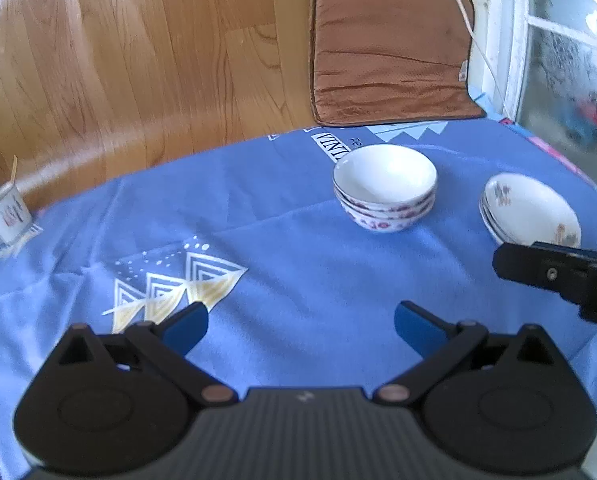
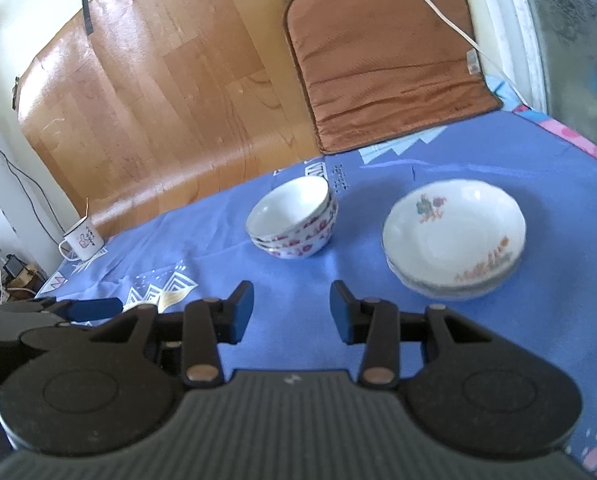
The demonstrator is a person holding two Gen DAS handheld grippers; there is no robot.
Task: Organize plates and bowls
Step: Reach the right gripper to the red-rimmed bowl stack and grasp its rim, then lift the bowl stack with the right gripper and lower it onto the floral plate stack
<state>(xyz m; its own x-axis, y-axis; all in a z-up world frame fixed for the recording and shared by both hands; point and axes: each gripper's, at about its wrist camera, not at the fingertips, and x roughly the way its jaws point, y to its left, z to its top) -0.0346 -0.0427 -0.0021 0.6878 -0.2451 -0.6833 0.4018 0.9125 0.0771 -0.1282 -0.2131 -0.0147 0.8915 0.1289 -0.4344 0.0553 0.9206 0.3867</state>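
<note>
A blue cloth (image 2: pixel 438 184) with white and yellow triangle prints covers the table, and everything else is placed here from the bowls (image 2: pixel 292 222), a nested stack with red flower bands standing on the cloth toward its far side. Behind the bowls a curled sheet of wood-grain flooring (image 2: pixel 158 92) leans against the wall. To the far right of the bowls a brown cushion (image 2: pixel 386 56) stands propped at the cloth's back edge, with a white cord (image 2: pixel 430 4) running down across it. Just right of the bowls, apart from them, sits a stack of shallow plates (image 2: pixel 454 236) with flower prints inside. Nearer the camera than the bowls, the left gripper (image 1: pixel 301 326) hovers over bare cloth with its blue-padded jaws spread wide and nothing between them. The right gripper (image 2: pixel 292 312) hangs in front of the bowls and plates, jaws apart and empty. Far left of the bowls, a white enamel mug (image 2: pixel 81 244) stands at the cloth's edge.
</note>
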